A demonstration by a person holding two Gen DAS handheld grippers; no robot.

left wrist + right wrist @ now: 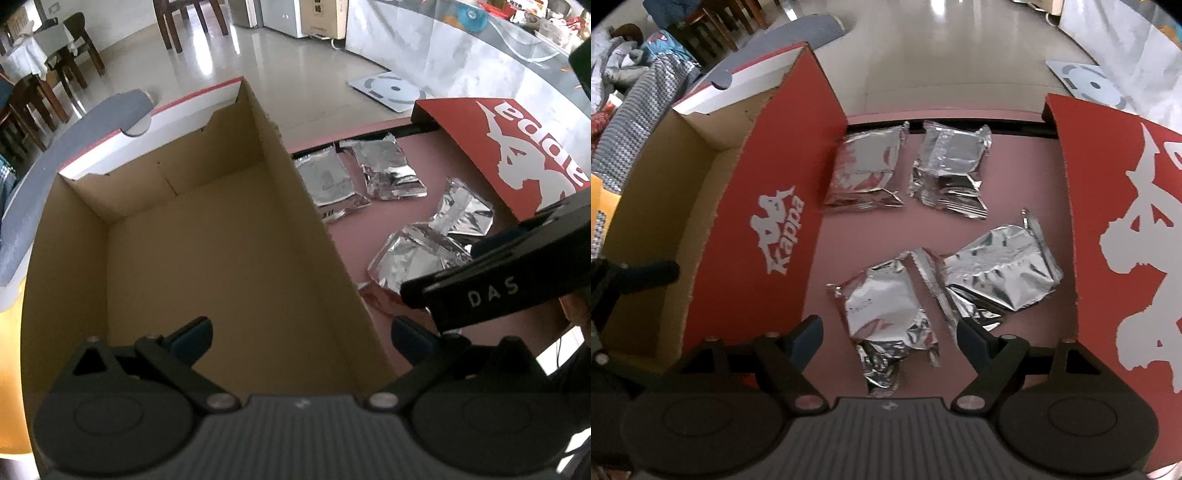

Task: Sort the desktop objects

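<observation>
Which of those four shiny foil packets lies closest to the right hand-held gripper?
The crumpled foil packet lying between the open fingers of the right hand-held gripper. The other three lie farther off on the pink table.

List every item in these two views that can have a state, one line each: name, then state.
Left cardboard box: open, empty.
Four foil packets: sealed, crumpled, lying on the pink table, outside the box.
Left gripper: open, holding nothing.
Right gripper: open over the nearest packet, pads clear of it.

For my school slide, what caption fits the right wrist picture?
Open right gripper poised over a silver foil packet, between two red boxes.
</observation>
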